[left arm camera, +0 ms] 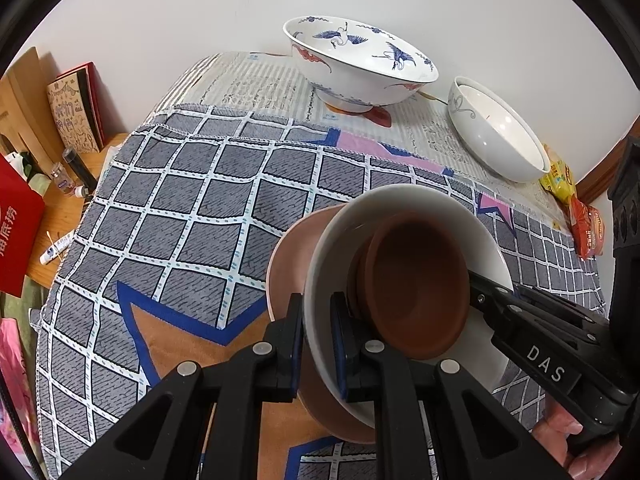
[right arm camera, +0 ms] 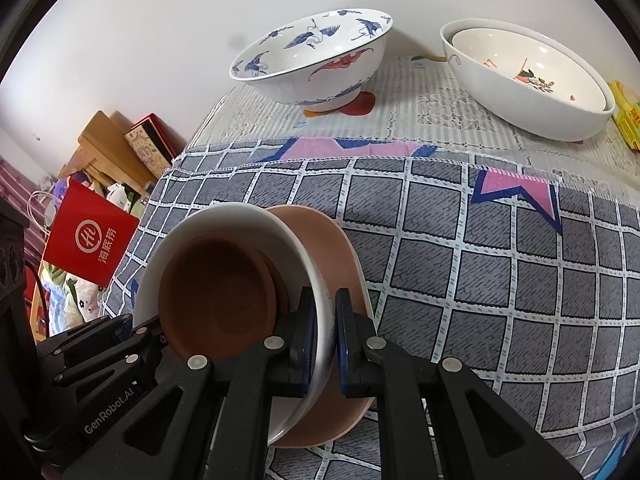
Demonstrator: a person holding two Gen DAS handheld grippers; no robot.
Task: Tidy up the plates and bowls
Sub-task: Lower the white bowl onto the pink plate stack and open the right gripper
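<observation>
Two grippers pinching one white dish [left arm camera: 404, 208] by opposite rims: left gripper [left arm camera: 317, 344] clamped on the rim nearest its camera, right gripper [right arm camera: 324, 340] clamped on the far rim, jaws nearly shut on thin porcelain. Carrying brown saucers [left arm camera: 416, 284] nested inside the dish. Hanging tilted over a pink plate [left arm camera: 288, 256], which is lying on the checked cloth [left arm camera: 180, 208] directly beneath; impossible to tell whether touching yet. Sitting well beyond the dish, near the wall: crane bowl [left arm camera: 360, 64] and plain bowl [left arm camera: 496, 132], the latter with a smaller one nested in it. Likely lowering the stack onto the plate; levelling both rims together mattering most, since neither hand is nearer and the saucers are leaning toward the left gripper.
</observation>
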